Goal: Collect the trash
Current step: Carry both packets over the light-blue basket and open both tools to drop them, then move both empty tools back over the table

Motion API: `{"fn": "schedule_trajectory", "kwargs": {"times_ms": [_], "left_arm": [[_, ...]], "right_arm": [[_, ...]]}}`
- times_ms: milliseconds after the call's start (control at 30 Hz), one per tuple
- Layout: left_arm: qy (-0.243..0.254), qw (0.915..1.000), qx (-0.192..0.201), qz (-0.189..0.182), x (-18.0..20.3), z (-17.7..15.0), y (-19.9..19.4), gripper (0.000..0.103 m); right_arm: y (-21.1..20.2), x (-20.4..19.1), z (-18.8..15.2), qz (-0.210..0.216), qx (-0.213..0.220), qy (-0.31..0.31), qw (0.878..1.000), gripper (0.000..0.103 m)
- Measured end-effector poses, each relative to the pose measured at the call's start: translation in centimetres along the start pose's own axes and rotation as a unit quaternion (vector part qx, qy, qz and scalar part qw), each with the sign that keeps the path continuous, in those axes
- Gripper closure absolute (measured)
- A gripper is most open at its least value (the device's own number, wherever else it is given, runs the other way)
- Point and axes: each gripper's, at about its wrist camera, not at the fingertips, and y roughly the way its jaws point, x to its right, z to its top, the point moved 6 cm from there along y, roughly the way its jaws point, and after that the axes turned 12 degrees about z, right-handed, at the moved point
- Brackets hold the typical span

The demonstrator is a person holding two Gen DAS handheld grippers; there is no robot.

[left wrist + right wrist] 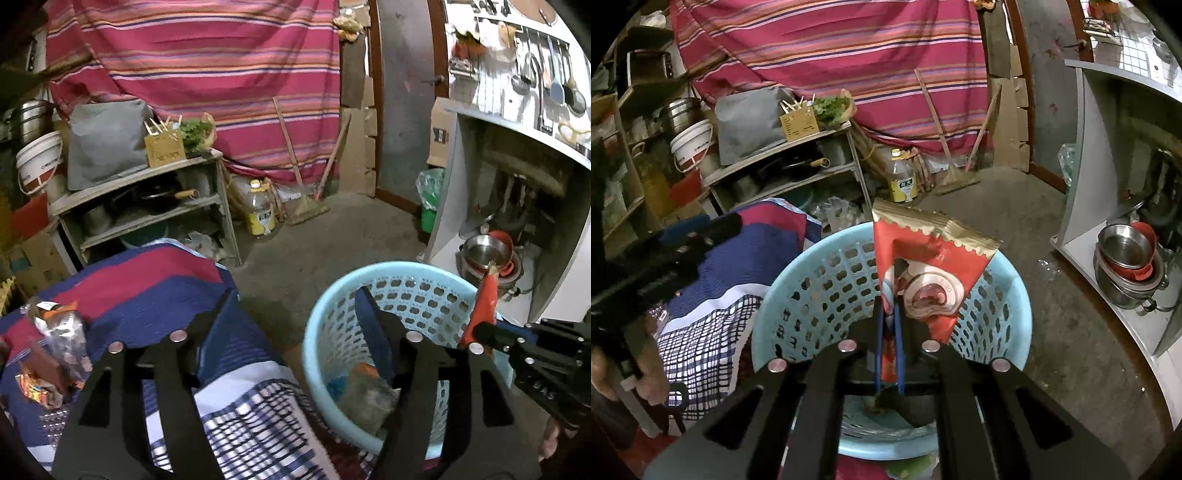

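basket [1015, 295]: light blue | wrapper [934, 266]: red, gold edge | cloth [147, 288]: blue-red stripes, white checks

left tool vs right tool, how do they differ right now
The left tool is open and holds nothing; the right tool is shut on a red wrapper. The left tool spans the striped cloth and the blue basket; the right tool sits right over the basket with the wrapper standing upright. Both are black with blue pads and face the same cluttered room.
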Motion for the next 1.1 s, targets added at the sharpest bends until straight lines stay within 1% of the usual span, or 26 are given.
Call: {"fn": "schedule_trajectory", "kwargs": {"times_ms": [67, 233, 333, 467, 500, 700, 767, 800, 867, 933, 967, 1033, 1100], "left_arm": [[-0.006, 0.9999, 0.008, 0.006, -1.0, 0.1, -0.7, 0.029], [-0.023, 0.9991, 0.017, 0.03, -4.3, 0.2, -2.2, 0.019], [-0.029, 0.9985, 0.018, 0.043, -6.3, 0.0, -2.8, 0.018], [-0.037, 0.9969, 0.024, 0.066, -9.1, -0.2, -4.0, 0.01], [-0.039, 0.9964, 0.025, 0.071, -9.9, -0.4, -4.3, 0.01], [-0.053, 0.993, 0.022, 0.103, -14.5, -1.6, -5.7, 0.007], [-0.061, 0.9917, 0.018, 0.112, -16.2, -2.1, -5.9, 0.007], [-0.064, 0.9911, 0.016, 0.116, -17.0, -2.3, -6.0, 0.007], [-0.07, 0.9894, 0.013, 0.127, -18.8, -3.0, -6.3, 0.007], [-0.073, 0.9875, 0.011, 0.139, -20.5, -3.6, -6.7, 0.007], [-0.075, 0.9867, 0.01, 0.144, -21.3, -3.9, -6.9, 0.007], [-0.077, 0.9848, 0.008, 0.156, -22.8, -4.4, -7.4, 0.007], [-0.082, 0.9831, 0.009, 0.164, -24.3, -4.9, -8.0, 0.007]], "right_arm": [[0.4, -0.5, 0.1, 0.002, -0.001, -0.003, 1.0, 0.097], [1.3, -1.4, 0.4, 0.005, -0.003, -0.003, 1.0, 0.097], [1.8, -2.0, 0.6, 0.003, -0.003, -0.001, 1.0, 0.097], [2.7, -2.8, 0.8, -0.004, -0.008, -0.007, 1.0, 0.096], [3.0, -2.8, 0.8, -0.007, -0.009, -0.007, 1.0, 0.094], [4.6, -2.8, 0.2, -0.022, -0.026, 0.007, 0.999, 0.093], [5.0, -2.8, -0.3, -0.032, -0.028, 0.013, 0.999, 0.079], [5.1, -2.9, -0.4, -0.038, -0.028, 0.013, 0.999, 0.062], [5.1, -3.1, -0.9, -0.05, -0.025, 0.012, 0.998, 0.048], [5.3, -3.5, -1.3, -0.058, -0.031, 0.009, 0.998, 0.047], [5.3, -3.9, -1.5, -0.062, -0.033, 0.003, 0.998, 0.044], [5.1, -4.8, -1.6, -0.07, -0.03, -0.011, 0.997, 0.031], [4.7, -5.9, -1.4, -0.076, -0.022, -0.024, 0.997, 0.028]]}}
